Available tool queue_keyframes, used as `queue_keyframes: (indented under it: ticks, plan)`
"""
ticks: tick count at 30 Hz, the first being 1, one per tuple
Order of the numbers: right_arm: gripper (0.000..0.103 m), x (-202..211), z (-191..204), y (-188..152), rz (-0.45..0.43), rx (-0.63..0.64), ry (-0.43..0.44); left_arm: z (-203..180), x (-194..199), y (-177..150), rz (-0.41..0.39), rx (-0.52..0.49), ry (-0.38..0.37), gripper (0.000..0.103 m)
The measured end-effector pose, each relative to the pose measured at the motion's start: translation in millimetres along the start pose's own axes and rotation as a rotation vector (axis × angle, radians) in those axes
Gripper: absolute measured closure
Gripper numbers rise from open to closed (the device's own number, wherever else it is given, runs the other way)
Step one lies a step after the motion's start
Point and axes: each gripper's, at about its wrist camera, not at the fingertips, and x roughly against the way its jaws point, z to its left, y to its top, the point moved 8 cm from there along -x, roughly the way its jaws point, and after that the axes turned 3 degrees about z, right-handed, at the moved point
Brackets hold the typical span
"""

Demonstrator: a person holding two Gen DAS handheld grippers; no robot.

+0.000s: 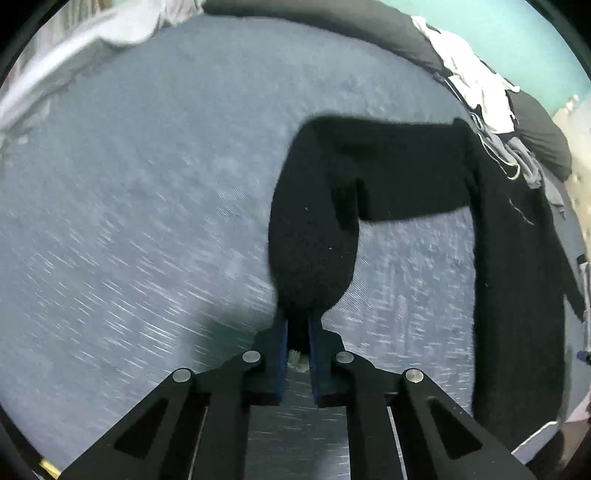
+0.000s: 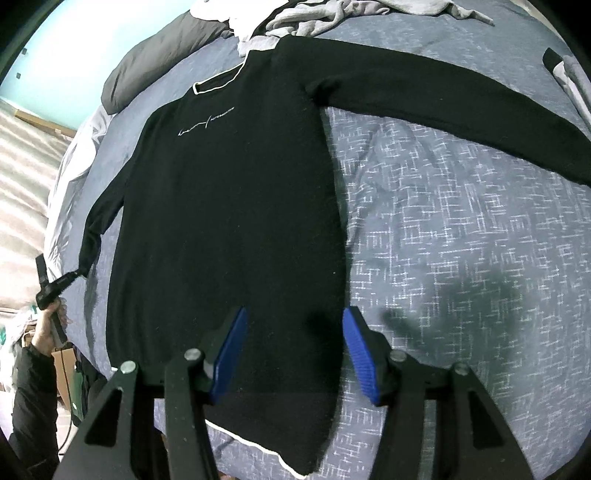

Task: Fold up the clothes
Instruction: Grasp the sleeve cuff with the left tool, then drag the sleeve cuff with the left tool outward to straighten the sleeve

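Black sweater lying flat on the blue patterned bed cover, one sleeve pinched tight by the left gripper, right gripper with fingers wide apart above the sweater's bottom part, clothes pile at twelve o'clock

We see a blue patterned bedspread, a dark grey pillow at its far left, and turquoise wall beyond, cardboard box near left.

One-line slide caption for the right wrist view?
Open right gripper hovers over black sweater spread on blue bedspread.
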Motion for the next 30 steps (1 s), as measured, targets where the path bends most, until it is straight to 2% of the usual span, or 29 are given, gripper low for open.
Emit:
queue_keyframes:
  ticks: [7,13,16,18,20,26,30]
  plan:
    - [0.048,-4,6,1,0.003,0.004,0.005,63,28,27,-0.037,0.058,0.11,0.094]
    - [0.048,-5,9,1,0.007,0.007,0.002,104,21,25,-0.019,0.164,0.142,0.088]
    - [0.048,-5,11,2,0.009,0.013,-0.001,116,21,20,-0.035,0.225,0.107,0.084]
    - [0.048,-6,12,2,0.011,0.014,-0.004,121,18,15,-0.038,0.255,0.086,0.069]
    - [0.048,-7,14,3,0.012,0.014,-0.005,125,14,11,-0.038,0.279,0.069,0.064]
    - [0.048,-11,22,2,0.02,0.028,-0.003,134,3,4,-0.047,0.351,0.001,0.062]
    - [0.048,-13,25,3,0.027,0.037,-0.007,132,1,12,-0.086,0.393,-0.092,0.062]
